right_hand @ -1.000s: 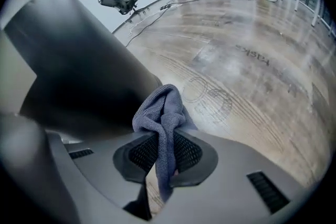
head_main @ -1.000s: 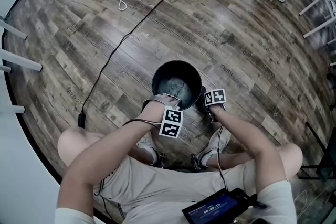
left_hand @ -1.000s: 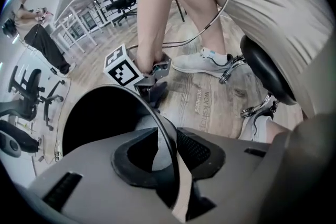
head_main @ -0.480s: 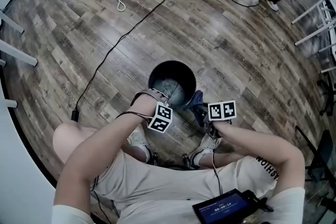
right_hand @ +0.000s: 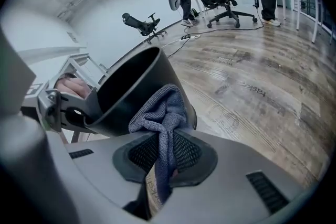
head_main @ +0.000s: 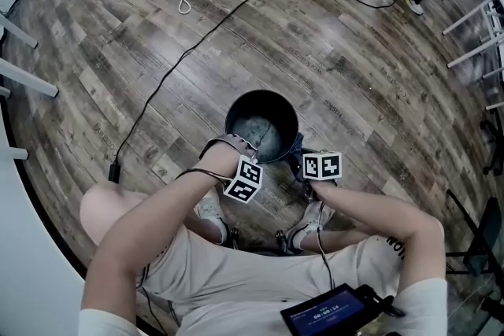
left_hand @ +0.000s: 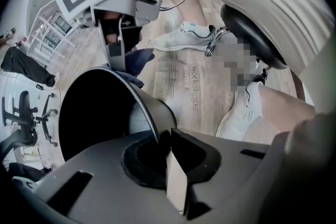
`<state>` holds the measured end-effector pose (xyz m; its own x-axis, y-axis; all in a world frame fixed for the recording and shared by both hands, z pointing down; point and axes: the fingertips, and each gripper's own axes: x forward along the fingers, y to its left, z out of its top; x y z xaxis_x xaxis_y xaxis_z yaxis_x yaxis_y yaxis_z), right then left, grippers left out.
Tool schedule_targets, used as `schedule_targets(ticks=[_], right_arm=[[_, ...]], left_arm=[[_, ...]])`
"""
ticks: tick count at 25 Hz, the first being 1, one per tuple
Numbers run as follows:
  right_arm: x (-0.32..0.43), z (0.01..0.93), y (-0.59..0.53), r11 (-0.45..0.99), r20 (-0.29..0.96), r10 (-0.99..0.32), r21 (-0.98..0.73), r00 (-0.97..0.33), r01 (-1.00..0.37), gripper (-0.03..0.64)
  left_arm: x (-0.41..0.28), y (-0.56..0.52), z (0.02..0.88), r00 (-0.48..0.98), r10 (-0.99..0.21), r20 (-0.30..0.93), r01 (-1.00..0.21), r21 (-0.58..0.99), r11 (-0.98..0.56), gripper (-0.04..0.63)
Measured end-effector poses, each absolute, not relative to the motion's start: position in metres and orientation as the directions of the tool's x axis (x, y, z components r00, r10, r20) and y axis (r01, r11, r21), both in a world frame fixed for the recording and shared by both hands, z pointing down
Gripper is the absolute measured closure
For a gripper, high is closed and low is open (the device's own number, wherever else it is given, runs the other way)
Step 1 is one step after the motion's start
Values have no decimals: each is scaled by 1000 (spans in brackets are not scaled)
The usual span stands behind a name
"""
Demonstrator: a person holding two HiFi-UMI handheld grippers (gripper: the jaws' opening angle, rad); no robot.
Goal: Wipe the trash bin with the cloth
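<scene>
**While my left pins the rim, the cloth waits at the bin's right wall**

Since the wipe turns on where the cloth [right_hand: 163, 107] meets the bin [head_main: 264, 93], that is the one gap I watch. The bin stands upright on the floor [head_main: 354, 51] between my feet, mouth up, so its wall runs top to bottom.

My left gripper [left_hand: 167, 149] points straight down over the near-left rim. Its jaws have just been closing, and the thin bin wall sits clamped between them, which should keep the bin from sliding.

My right gripper [right_hand: 163, 165] is clenched on the cloth, which bunches out ahead of the jaws. From there the bin's outer wall rises ahead and to the left, very close. I cannot tell whether the cloth touches it yet.

In the head view the cloth shows just beside the bin's near-right side, by the rim. My right hand is the nearer one to that wall, so I judge the stroke should press leftward and run down or around it.
</scene>
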<state>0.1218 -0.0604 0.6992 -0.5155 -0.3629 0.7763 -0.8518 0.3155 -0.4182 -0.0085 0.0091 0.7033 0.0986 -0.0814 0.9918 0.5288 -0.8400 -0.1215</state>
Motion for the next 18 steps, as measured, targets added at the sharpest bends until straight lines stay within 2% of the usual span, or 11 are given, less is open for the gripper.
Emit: schedule_targets(ticks=[8,14,18], right_arm=[[130,777,-87,290,769,-409,-402,-492,-868,563],[138,846,-87,199,809,-369,-411,-457,-890,563],[143,869,-81,131,846,-306,-416,-436,-900,563]], left_arm=[[10,2,701,135,-62,989,411,-113,-905,558],[31,4,702,180,-24,983,315,-80,-946,558],[35,8,702,193,-22,981,334,-87,-939,557]])
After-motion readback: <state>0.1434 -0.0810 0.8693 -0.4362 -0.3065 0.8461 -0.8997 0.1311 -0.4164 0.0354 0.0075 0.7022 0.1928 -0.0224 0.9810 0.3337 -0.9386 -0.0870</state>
